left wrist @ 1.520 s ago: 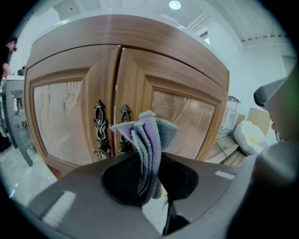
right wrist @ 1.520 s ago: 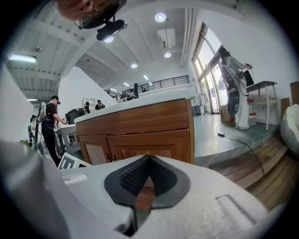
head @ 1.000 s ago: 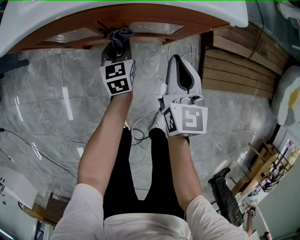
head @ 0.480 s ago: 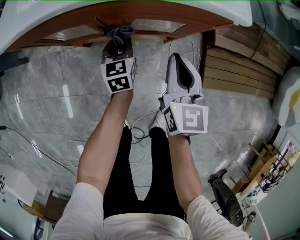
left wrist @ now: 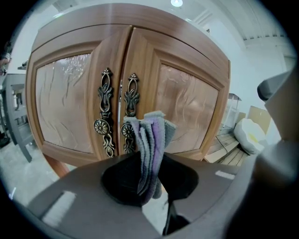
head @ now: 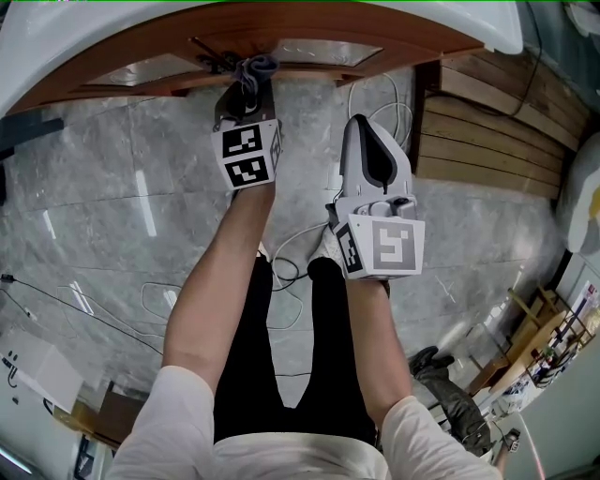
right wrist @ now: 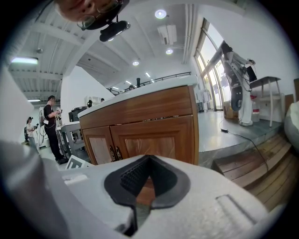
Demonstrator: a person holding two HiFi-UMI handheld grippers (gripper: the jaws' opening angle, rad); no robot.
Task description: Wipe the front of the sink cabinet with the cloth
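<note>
The wooden sink cabinet stands under a white basin; its two doors carry ornate metal handles. A folded grey and purple cloth is pinched in my left gripper, which is shut on it. In the head view the cloth sits at the door fronts, just right of the handles, ahead of the left gripper. My right gripper hangs back over the floor, right of the left one. It is shut with nothing in it.
Grey marble floor lies below the cabinet. Wooden steps stand to the right of the cabinet. White and black cables trail on the floor by the person's feet. People stand far off at the left.
Both grippers sit slightly further right in the head view. The cloth stays by the door handles in the left gripper. The right gripper stays shut.
</note>
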